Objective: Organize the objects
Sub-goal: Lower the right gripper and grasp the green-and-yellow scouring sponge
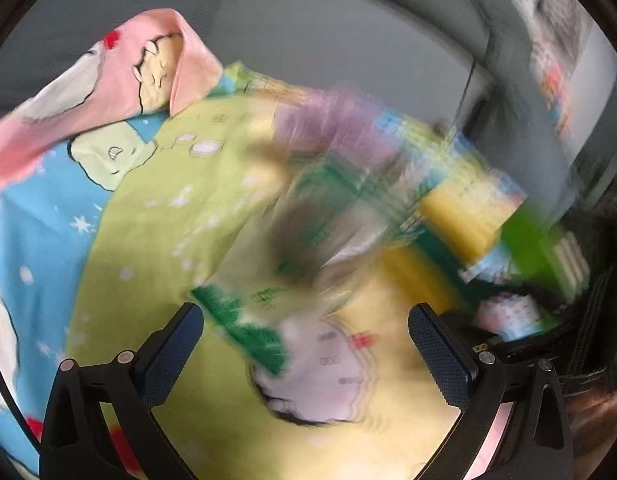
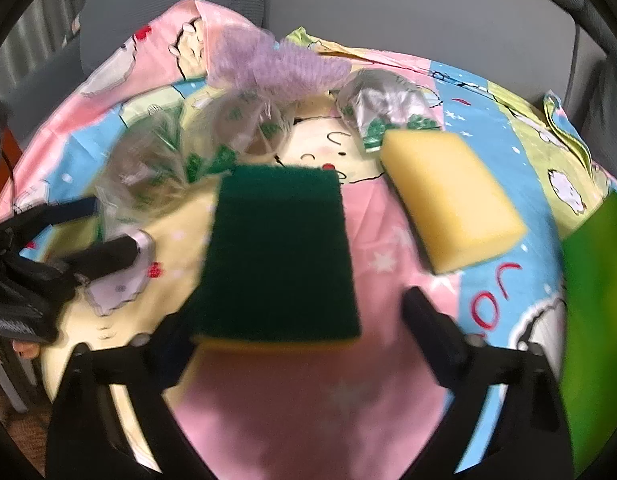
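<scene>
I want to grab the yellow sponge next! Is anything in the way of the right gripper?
Yes: the green-topped sponge sits right between the right gripper's open jaws, touching the left one. The yellow sponge lies farther back and to the right.
</scene>
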Action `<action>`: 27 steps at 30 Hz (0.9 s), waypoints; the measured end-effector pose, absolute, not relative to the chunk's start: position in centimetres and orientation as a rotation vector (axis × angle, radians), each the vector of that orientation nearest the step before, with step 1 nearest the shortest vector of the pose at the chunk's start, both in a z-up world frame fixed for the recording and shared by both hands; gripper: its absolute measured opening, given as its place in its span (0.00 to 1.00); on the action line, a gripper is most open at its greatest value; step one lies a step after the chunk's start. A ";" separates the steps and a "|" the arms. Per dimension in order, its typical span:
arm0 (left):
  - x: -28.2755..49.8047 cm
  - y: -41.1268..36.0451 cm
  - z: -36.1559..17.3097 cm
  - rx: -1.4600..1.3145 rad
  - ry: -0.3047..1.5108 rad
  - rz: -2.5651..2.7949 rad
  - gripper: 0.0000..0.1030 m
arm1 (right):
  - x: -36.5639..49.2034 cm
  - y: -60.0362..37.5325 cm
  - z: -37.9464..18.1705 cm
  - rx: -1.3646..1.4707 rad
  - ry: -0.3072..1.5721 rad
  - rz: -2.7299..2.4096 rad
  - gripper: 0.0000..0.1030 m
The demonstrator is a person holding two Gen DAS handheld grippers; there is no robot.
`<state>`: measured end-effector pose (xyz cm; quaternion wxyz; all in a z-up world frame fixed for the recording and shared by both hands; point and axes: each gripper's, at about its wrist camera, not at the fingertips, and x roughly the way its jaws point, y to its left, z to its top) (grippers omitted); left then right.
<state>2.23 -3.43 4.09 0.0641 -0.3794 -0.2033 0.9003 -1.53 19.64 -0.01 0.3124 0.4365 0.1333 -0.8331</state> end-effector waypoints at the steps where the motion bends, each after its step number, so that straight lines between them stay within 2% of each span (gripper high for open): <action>1: 3.0 -3.9 5.5 -1.074 -0.660 2.736 1.00 | -1.3 20.1 0.8 1.150 0.303 -2.191 0.86; 4: 4.4 -4.5 9.8 -0.973 -0.709 2.779 1.00 | -0.5 22.0 4.5 1.138 0.122 -2.152 0.90; 8: 4.2 -4.0 14.2 -0.880 -0.860 2.731 1.00 | -0.5 23.6 9.5 1.125 -0.036 -2.270 0.90; 12: 1.4 -1.9 14.9 -0.971 -0.872 2.745 1.00 | -2.3 25.3 12.3 1.107 -0.294 -2.252 0.89; 14: 0.3 -0.6 13.7 -1.030 -0.836 2.761 1.00 | -2.8 25.9 12.3 1.093 -0.382 -2.248 0.80; 15: 0.1 0.0 12.7 -1.073 -0.817 2.751 1.00 | -3.2 26.1 11.9 1.089 -0.410 -2.265 0.73; 17: -0.5 0.8 10.3 -1.174 -0.788 2.722 1.00 | -4.1 26.0 10.2 1.152 -0.372 -2.301 0.59; 19: -1.0 1.5 8.2 -1.290 -0.809 2.727 0.95 | -5.1 25.8 7.9 1.250 -0.372 -2.257 0.35; 21: -1.6 2.1 6.6 -1.358 -0.854 2.651 0.80 | -6.4 26.0 5.9 1.338 -0.460 -2.203 0.28; 22: -1.8 2.3 6.1 -1.371 -0.865 2.619 0.77 | -6.8 25.8 5.1 1.370 -0.463 -2.201 0.28; 27: -2.1 4.1 4.7 -1.455 -0.747 2.617 0.76 | -7.1 23.6 3.6 1.428 -0.387 -2.138 0.30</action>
